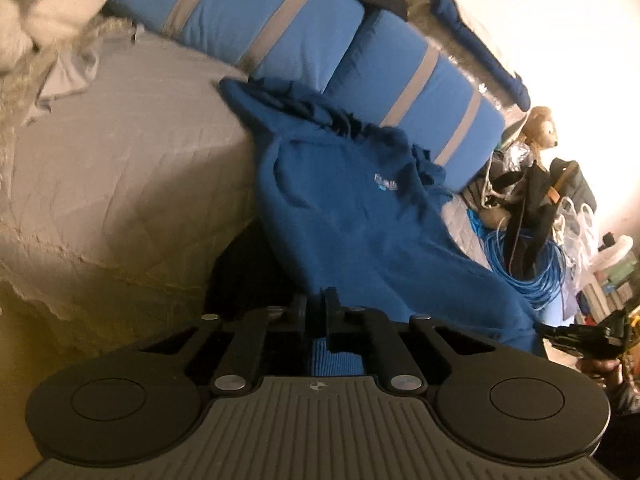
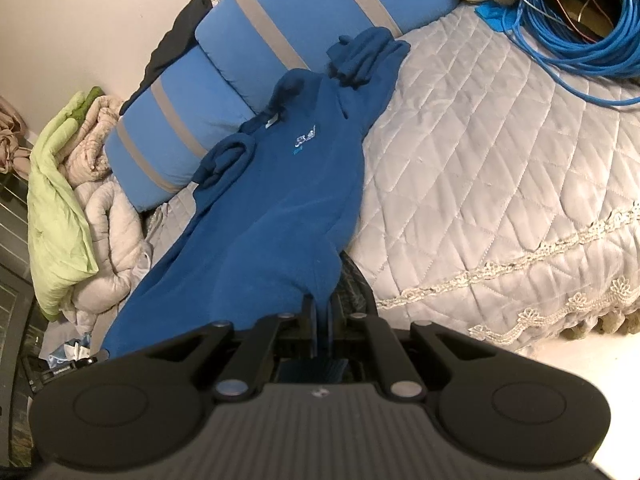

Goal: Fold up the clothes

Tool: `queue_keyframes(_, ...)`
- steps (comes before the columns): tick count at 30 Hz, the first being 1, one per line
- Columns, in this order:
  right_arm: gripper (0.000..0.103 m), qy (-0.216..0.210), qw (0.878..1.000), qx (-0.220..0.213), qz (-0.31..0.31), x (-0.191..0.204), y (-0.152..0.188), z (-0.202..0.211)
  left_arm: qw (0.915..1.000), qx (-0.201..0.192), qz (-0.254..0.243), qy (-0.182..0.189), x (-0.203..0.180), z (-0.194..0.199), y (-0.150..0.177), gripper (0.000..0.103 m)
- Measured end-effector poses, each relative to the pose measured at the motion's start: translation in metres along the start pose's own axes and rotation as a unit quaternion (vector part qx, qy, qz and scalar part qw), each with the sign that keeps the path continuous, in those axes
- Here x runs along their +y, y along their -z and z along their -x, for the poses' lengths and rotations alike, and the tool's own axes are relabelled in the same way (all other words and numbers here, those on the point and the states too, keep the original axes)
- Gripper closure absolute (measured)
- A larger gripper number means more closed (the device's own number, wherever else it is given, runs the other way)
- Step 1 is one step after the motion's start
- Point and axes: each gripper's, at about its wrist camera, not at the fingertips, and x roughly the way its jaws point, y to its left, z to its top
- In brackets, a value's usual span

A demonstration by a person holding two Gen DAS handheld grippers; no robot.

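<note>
**Both hand-held grippers pinch the hem of the blue sweatshirt**

In the left wrist view we see the left hand-held gripper (image 1: 316, 304) at lower centre, its jaws drawn together on the ribbed hem of the blue sweatshirt (image 1: 348, 216). The garment runs from there up through the middle of the frame to the blue striped pillows (image 1: 280, 20) at the top. At the right edge we glimpse the other gripper, held in a hand (image 1: 600, 368).

In the right wrist view the right hand-held gripper (image 2: 320, 308) sits at lower centre, jaws closed on another part of the hem. The sweatshirt lies chest-side up across the grey quilted bed (image 2: 500, 160), its bunched sleeves near the pillows. A blue cable coil (image 2: 580, 28) rests at upper right, and a heap of bedding (image 2: 80, 208) lies at the left.
</note>
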Motion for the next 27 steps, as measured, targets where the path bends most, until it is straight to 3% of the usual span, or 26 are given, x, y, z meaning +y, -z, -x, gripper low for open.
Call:
queue_keyframes(9,0.099,-0.002,1.000,-0.024,0.020,0.029,0.000,0.032,0.9987,-0.050,0.004,-0.006,-0.022,0.044,-0.005,0.098)
queue_keyframes(14,0.099,0.012,0.999,-0.021,0.026,0.037,0.007,0.051,0.9989,-0.035,0.014,-0.029,-0.015,0.045,0.006,0.097)
queue_keyframes(19,0.097,0.044,0.999,0.012,0.016,0.023,0.018,0.033,0.9975,-0.009,0.042,-0.056,-0.001,0.024,0.008,0.092)
queue_keyframes(20,0.089,0.052,0.998,0.017,0.014,0.021,0.019,0.029,0.9966,-0.011,0.042,-0.070,-0.001,0.024,0.004,0.085)
queue_keyframes(21,0.075,0.067,0.997,0.015,0.017,0.022,0.018,0.027,0.9953,-0.025,0.034,-0.087,-0.003,0.027,0.001,0.069)
queue_keyframes(22,0.058,0.091,0.995,0.004,0.027,0.024,0.017,0.027,0.9934,-0.040,0.025,-0.105,-0.005,0.031,-0.002,0.060)
queue_keyframes(23,0.025,0.115,0.992,-0.010,0.041,0.027,0.014,0.028,0.9904,-0.062,0.013,-0.123,-0.008,0.036,-0.006,0.043)
queue_keyframes(24,0.000,0.135,0.989,-0.025,0.050,0.030,0.010,0.030,0.9856,-0.087,-0.001,-0.145,-0.013,0.040,-0.012,0.031)
queue_keyframes(27,0.001,0.151,0.984,-0.067,0.071,0.040,-0.006,0.041,0.9760,-0.132,-0.028,-0.171,-0.026,0.050,-0.025,0.028)
